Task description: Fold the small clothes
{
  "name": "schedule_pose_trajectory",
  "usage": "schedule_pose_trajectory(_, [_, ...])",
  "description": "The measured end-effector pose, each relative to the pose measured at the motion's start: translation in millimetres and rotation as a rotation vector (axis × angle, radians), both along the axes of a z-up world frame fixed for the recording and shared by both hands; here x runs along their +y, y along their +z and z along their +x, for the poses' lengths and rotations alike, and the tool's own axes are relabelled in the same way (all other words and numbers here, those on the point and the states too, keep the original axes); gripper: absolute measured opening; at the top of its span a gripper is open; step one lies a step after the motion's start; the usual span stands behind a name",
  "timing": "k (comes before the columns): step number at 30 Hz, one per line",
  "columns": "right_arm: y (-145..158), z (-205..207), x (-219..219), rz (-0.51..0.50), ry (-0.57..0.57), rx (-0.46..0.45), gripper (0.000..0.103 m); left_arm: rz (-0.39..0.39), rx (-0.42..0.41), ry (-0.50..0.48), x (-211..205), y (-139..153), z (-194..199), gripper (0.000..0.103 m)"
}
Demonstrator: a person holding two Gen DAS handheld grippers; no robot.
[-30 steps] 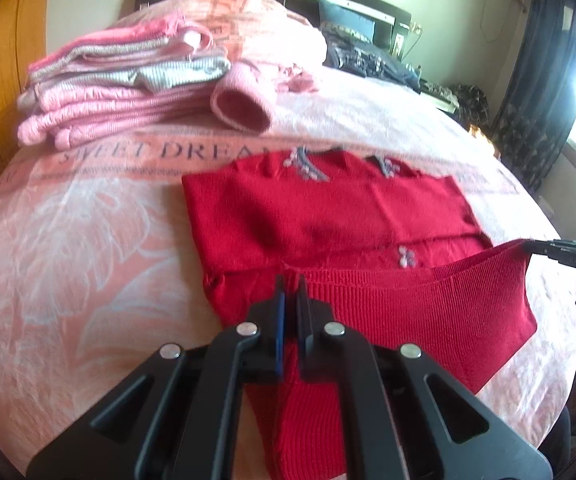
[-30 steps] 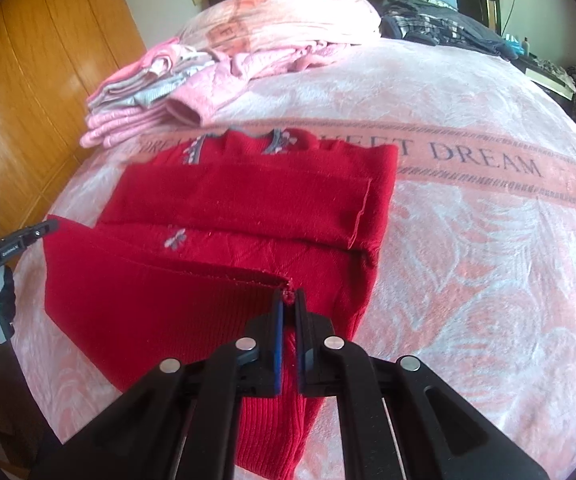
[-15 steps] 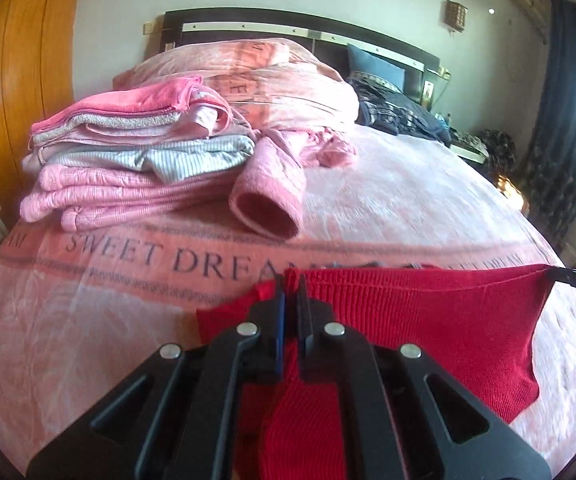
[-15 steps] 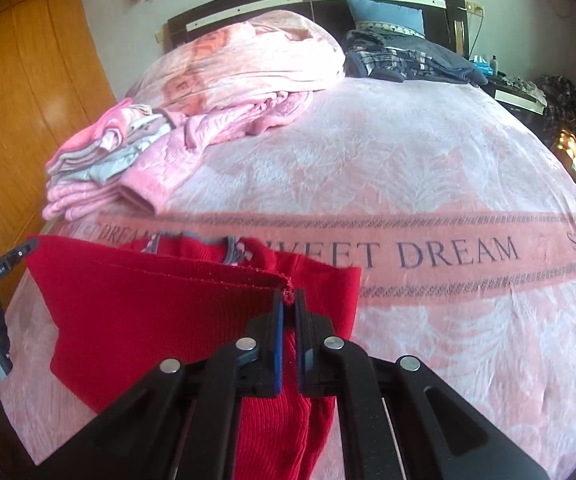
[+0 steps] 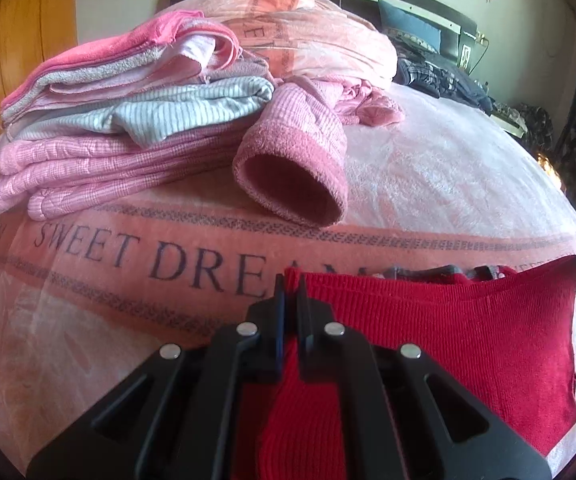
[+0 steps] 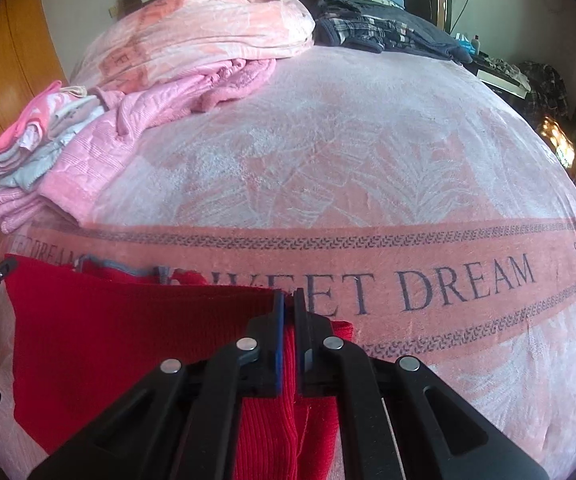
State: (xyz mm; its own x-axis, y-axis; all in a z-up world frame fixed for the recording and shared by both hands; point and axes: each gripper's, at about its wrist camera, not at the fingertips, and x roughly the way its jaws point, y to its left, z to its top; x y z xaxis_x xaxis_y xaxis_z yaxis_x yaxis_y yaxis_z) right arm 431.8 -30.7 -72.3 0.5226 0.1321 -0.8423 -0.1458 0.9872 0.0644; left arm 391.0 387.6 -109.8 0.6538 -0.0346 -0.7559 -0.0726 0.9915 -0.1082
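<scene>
Red sweater [image 5: 468, 332]: hem corners clenched by left tool [image 5: 291, 280] and right tool [image 6: 289, 296], carried toward collar; fold unfinished. Folded pile [image 5: 119, 120] at bed's [image 6: 348, 152] far-left corner; pink garment [image 5: 300, 152] unfolded

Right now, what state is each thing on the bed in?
red sweater: hem lifted, pinched at two corners
left hand-held gripper: shut on sweater
right hand-held gripper: shut on sweater
pink clothes stack: folded
pink sleeve: loose, cuff open
</scene>
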Motion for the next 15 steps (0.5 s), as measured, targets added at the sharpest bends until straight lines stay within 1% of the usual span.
schedule_pose_trajectory(6, [-25.9, 14.2, 2.3, -0.019, -0.017, 0.049, 0.004, 0.034, 0.070, 0.002, 0.1, -28.6, 15.4, 0.003])
schedule_pose_trajectory(10, [-44.8, 20.6, 1.9, -0.033, -0.031, 0.089, 0.004, 0.045, 0.159, 0.008, 2.9, -52.1, 23.6, 0.005])
schedule_pose_trajectory(12, [-54.4, 22.3, 2.4, -0.044, -0.031, 0.112, 0.004, 0.032, 0.165, 0.020, 6.6, -57.7, 22.4, 0.013])
schedule_pose_trajectory(13, [-58.8, 21.9, 2.7, -0.052, -0.029, 0.126, 0.006, 0.018, 0.164, 0.035, 9.7, -57.5, 21.0, 0.016])
schedule_pose_trajectory(14, [-60.4, 20.3, 1.8, -0.060, -0.032, 0.131, 0.013, 0.001, 0.165, 0.052, 13.3, -55.8, 19.0, 0.023])
schedule_pose_trajectory(15, [-58.7, 17.3, -0.7, -0.054, -0.031, 0.126, 0.015, -0.016, 0.162, 0.076, 18.8, -52.3, 15.5, 0.031])
